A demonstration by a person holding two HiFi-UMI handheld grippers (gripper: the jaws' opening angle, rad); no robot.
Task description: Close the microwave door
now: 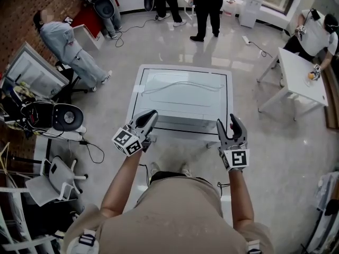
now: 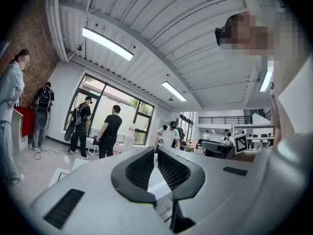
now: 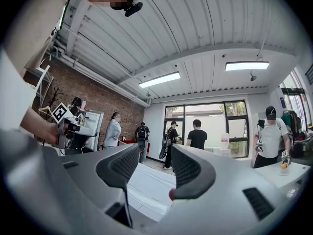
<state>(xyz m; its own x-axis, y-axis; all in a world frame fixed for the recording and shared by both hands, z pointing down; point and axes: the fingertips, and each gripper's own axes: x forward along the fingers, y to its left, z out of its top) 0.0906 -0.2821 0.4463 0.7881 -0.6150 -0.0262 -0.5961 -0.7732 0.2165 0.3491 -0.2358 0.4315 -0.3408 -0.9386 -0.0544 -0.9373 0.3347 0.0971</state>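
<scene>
At the bottom of the head view the person's two forearms reach forward. The left gripper (image 1: 151, 114), left of centre, has its jaws together at the tips with nothing in them. The right gripper (image 1: 228, 121), right of centre, has its jaws apart, and only bare space shows between them. Both sit over the near edge of the microwave (image 1: 185, 91), which fills the frame's centre, white top up. From this angle I cannot tell how its door stands. Beyond it lies shiny floor. A white table (image 1: 296, 75) stands at the right, and people (image 1: 207, 9) stand along the top.
</scene>
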